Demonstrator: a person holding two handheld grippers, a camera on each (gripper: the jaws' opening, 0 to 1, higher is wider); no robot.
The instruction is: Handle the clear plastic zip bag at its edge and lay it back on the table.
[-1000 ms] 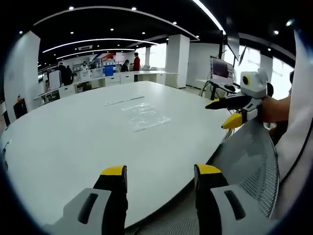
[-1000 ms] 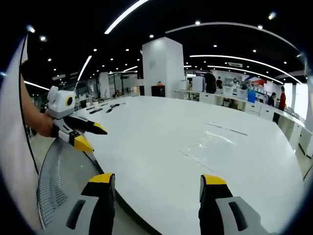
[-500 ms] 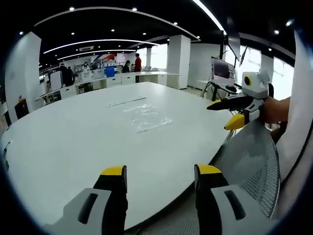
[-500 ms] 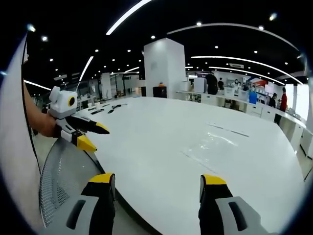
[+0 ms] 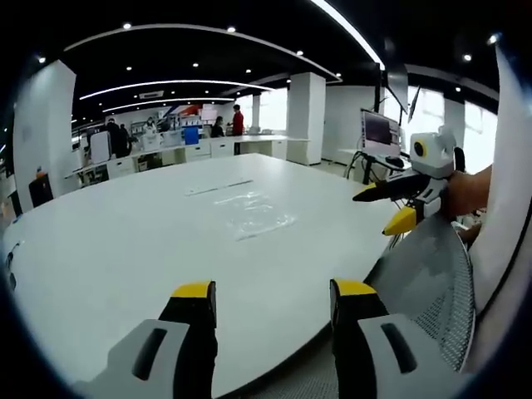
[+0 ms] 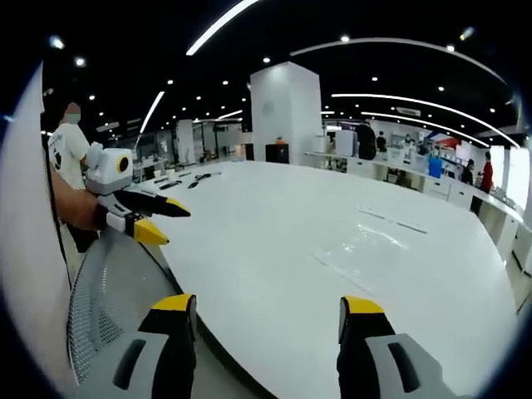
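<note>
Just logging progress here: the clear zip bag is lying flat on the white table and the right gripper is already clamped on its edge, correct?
Not quite. The clear zip bag does lie flat on the white table, but the right gripper is open and well short of it, holding nothing, as the right gripper view shows.

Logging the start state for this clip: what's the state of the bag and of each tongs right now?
clear zip bag: flat on the white table, untouched, apart from both tongs.
left tongs: open, empty, at the near table edge, short of the bag.
right tongs: open, empty, at the table edge, bag ahead of it.
mesh chair back: beside the table, under the right tongs.
</note>
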